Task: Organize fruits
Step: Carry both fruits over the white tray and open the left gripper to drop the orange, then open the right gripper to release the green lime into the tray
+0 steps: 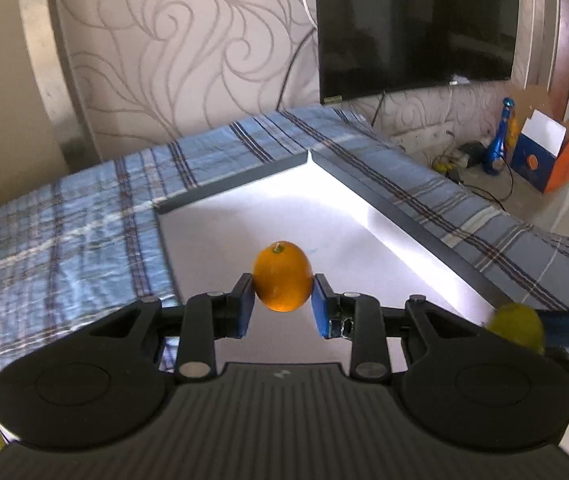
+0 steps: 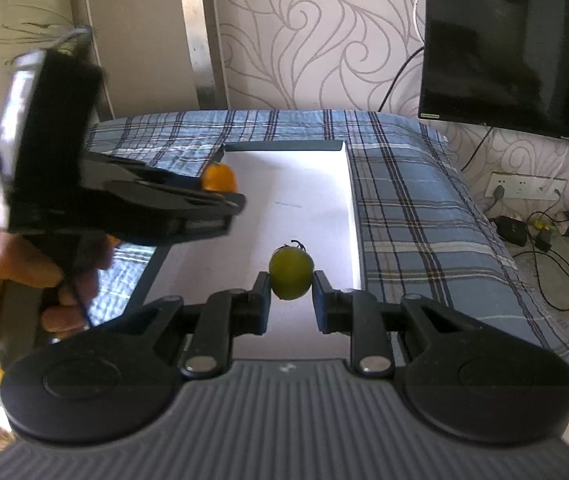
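My left gripper (image 1: 283,286) is shut on a small orange fruit (image 1: 283,276), held above the white floor of a dark-framed tray (image 1: 240,184). In the right wrist view the left gripper (image 2: 220,188) reaches in from the left over the tray's left side with the orange fruit (image 2: 220,178) at its tip. My right gripper (image 2: 291,284) is shut on a green round fruit (image 2: 291,274) with a dark stem, held over the tray (image 2: 284,146) near its right side. That green fruit (image 1: 518,326) shows blurred at the lower right of the left wrist view.
The tray lies on a table under a blue plaid cloth (image 1: 64,232). A dark TV (image 1: 416,24) hangs on the patterned wall behind. Cables and a socket strip (image 2: 524,186) lie on the floor to the right, with boxes (image 1: 544,156). A hand (image 2: 8,276) holds the left gripper's handle.
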